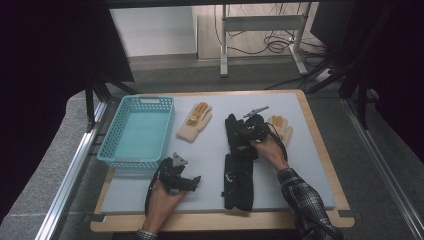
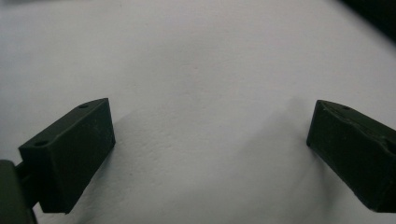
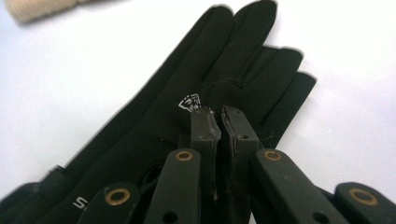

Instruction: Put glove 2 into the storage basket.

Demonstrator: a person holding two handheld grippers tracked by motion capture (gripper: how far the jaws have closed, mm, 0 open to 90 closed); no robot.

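**Tongs status: left spread, right pinching black glove**

Left tongs (image 1: 196,180) rest spread on the pale surface (image 1: 310,165), just in front of the blue basket (image 1: 136,131), nothing between the jaws. A cream glove (image 1: 194,122) lies beside the basket. Right tongs (image 3: 218,116) are pressed together on a fold of the black glove (image 3: 154,121), mid-surface.

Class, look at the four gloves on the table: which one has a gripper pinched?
The farther black glove, beside the right-hand beige one; the right gripper pinches its fabric, while the others lie untouched.
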